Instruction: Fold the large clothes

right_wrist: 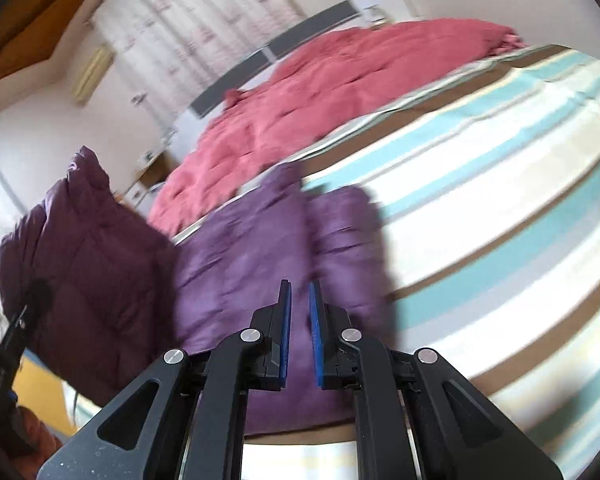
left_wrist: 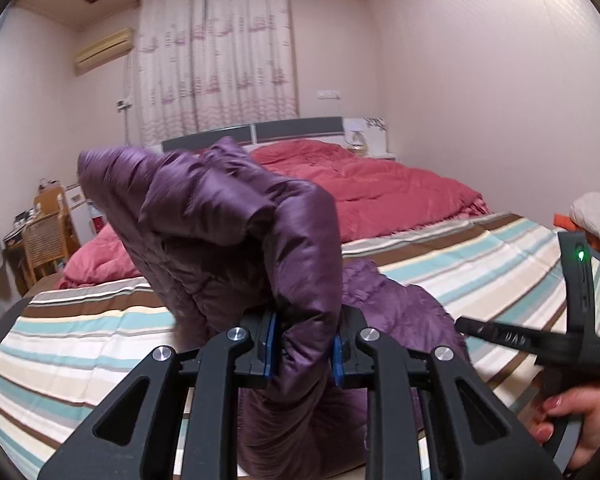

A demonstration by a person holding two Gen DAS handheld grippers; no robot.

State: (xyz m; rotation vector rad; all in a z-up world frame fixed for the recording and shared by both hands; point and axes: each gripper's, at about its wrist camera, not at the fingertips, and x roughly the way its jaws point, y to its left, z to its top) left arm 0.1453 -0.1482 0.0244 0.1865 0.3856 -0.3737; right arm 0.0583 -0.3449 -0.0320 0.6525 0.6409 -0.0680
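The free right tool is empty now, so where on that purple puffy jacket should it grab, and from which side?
Probably the loose far edge of the purple jacket lying flat on the striped sheet. The right hand-held gripper could come in low from the bare-sheet side, since the left hand-held gripper already pinches the raised part.

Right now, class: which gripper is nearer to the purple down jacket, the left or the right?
Left. The left gripper is clamped on a bunched fold of the purple down jacket. The right gripper hovers above the jacket, jaws slightly parted and holding nothing.

No lettering reads clearly; marks on the right hand-held gripper (left_wrist: pixel 516 338) are illegible.
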